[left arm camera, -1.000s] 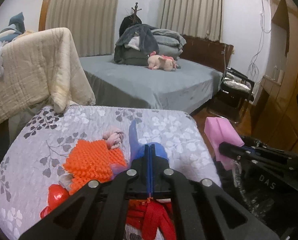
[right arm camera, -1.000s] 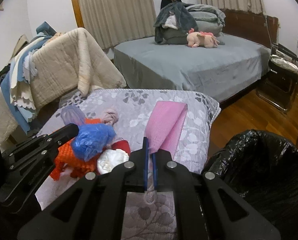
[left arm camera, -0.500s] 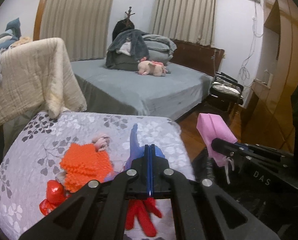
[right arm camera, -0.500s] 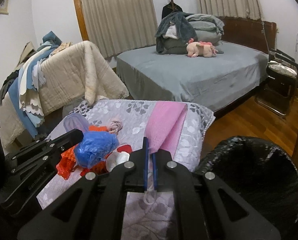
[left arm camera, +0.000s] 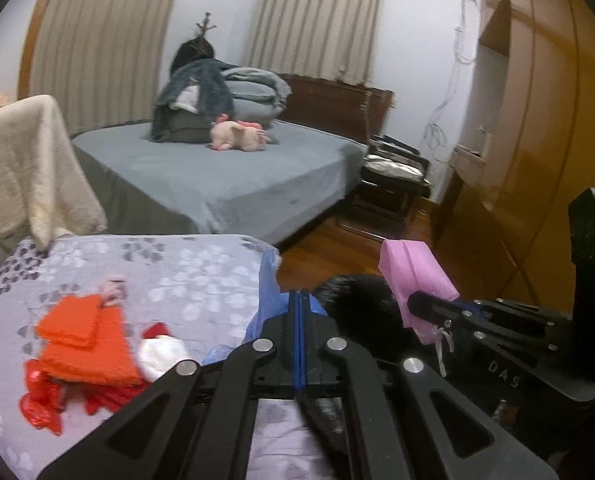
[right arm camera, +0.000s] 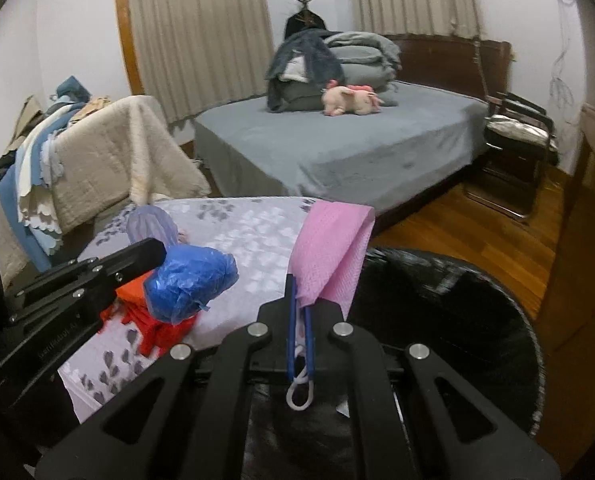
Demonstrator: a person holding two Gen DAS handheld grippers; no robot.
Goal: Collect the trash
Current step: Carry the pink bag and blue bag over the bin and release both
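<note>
Right gripper [right arm camera: 300, 312]: jaws clamped on a pink face mask [right arm camera: 329, 256], its white ear loop dangling below, held over the near rim of the bin.
Left gripper [left arm camera: 299, 308]: jaws pressed together on a crumpled blue plastic bag [right arm camera: 191, 282], held above the mattress edge beside the bin.
Bin: a black-lined trash bin [right arm camera: 457, 320] stands on the wooden floor just beside the mattress; its inside is too dark to tell any contents.
Mattress: a floral-print mattress [left arm camera: 201, 272] carries an orange scrubby cloth [left arm camera: 85, 344], red wrappers [left arm camera: 41, 400] and a white wad [left arm camera: 161, 354] near its front.
Views: only the right wrist view shows the bin's full opening and the blue bag's bulk; the left wrist view shows the white wad.
Room: bare floor runs between the bin and a grey bed [right arm camera: 337, 148], where a pink plush toy [right arm camera: 349, 100] lies.
</note>
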